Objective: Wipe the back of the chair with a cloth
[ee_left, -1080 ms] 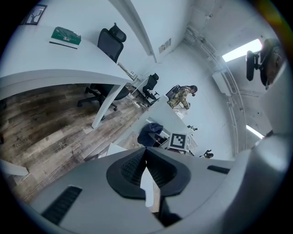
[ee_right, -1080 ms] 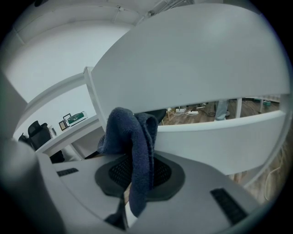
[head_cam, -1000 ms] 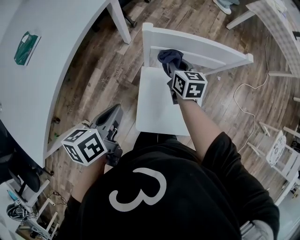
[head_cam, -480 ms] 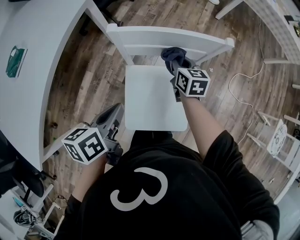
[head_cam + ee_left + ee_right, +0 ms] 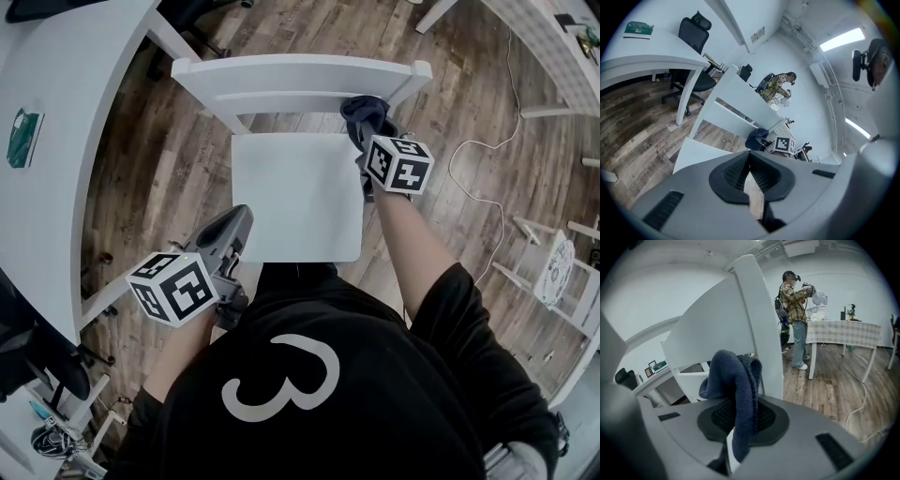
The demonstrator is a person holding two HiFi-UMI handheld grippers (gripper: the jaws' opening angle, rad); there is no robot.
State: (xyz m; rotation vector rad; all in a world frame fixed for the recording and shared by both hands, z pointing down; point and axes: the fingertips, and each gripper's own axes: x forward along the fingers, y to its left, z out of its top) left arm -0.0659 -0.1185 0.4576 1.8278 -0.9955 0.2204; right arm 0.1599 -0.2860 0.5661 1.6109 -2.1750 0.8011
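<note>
Head view shows us the dark blue cloth (image 5: 366,111) bunched at the tip of the right claw (image 5: 369,134), at the right end of the white chair (image 5: 300,67)'s back, just under the top rail and close to the right post. It seems to lie against the lower slat there, though we cannot be sure of contact from above. In the right gripper view the right claw (image 5: 740,427) is clamped on the cloth (image 5: 736,380): one fold runs down between the two jaws and the rest rises in a lump ahead of them, just beside the chair's upright post (image 5: 759,324), with the pale slats behind it. The left claw (image 5: 230,227) hangs low over the floor at the near left corner of the seat (image 5: 295,197), well apart from the cloth and from the chair back. In the left gripper view we see the left claw (image 5: 752,187) with its jaws together at the tips, only a thin wedge of wood floor showing behind them and nothing held. A white counter (image 5: 56,187) stands to the left of the chair, carrying a small green item (image 5: 19,136).
</note>
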